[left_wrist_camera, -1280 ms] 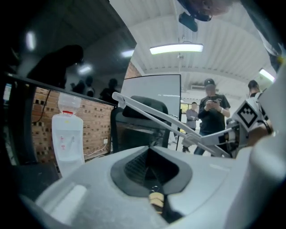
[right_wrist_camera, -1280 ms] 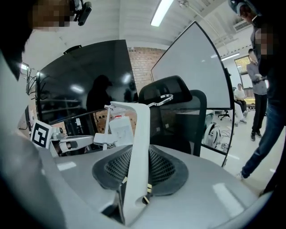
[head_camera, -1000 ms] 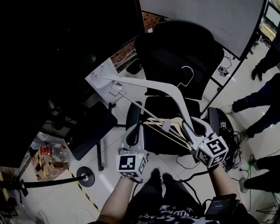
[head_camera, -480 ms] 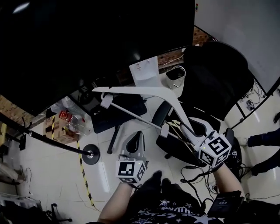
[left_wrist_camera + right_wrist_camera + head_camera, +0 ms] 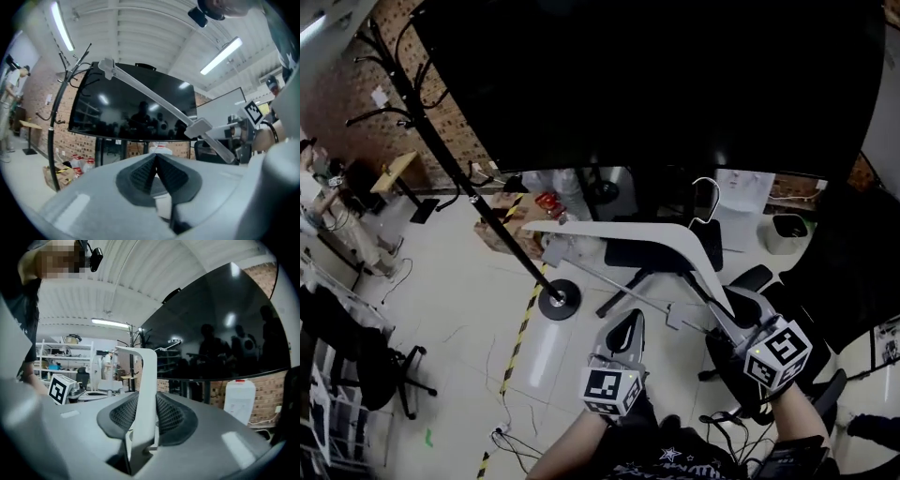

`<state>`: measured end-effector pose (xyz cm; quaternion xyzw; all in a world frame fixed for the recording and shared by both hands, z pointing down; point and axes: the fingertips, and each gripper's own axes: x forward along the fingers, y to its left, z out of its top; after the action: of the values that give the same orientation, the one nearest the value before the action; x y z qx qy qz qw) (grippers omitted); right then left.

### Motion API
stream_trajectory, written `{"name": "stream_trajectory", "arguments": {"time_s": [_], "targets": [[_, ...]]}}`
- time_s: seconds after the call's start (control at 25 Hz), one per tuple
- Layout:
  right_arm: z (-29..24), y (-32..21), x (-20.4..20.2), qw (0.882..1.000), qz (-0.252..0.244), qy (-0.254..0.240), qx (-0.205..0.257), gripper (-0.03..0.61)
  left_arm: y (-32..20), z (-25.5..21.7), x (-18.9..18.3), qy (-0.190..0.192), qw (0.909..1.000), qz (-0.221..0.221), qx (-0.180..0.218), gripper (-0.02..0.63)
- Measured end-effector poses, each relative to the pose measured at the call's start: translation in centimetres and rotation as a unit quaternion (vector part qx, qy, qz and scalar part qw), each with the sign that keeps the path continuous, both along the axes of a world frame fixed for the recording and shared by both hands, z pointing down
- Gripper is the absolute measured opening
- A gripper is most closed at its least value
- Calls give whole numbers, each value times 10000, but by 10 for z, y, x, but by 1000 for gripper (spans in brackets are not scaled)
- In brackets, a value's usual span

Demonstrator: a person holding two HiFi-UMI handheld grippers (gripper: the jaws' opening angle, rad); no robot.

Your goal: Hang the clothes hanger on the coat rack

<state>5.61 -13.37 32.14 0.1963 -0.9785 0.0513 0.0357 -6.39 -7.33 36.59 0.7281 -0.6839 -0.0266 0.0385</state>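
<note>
Office floor (image 5: 459,309): view swung round, coat rack (image 5: 478,202) now far left, approach begun. Right hand-held gripper (image 5: 733,314) pinches clothes hanger (image 5: 628,230); left hand-held gripper (image 5: 626,321) pressed together, empty.

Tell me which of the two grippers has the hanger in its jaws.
The right gripper: its pads clamp the end of the white clothes hanger. The left gripper has its jaws together with nothing between them.

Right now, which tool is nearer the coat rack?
Left. The left tool is beside the base of the coat rack; the right tool, gripping the hanger, is farther off.
</note>
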Motion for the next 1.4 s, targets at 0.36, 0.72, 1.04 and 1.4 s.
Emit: {"name": "stream_trajectory", "arguments": {"time_s": [0.36,0.72,1.04,1.4], "targets": [[-9,45,-123,9909,-1303,75,337,112,79,-13,-104,-10,9916,-1288,125,4],[-8,52,-231,9800,-1883,210,614,112,104,-9,-204,59,9825,-1843,274,4],[-15,55,-335,9752,-2055,152,802,114,98,-18,-301,9,9811,-1890,408,4],[4,57,-411,9715,-2241,314,713,112,105,-10,-363,95,9757,-2163,344,3]]}}
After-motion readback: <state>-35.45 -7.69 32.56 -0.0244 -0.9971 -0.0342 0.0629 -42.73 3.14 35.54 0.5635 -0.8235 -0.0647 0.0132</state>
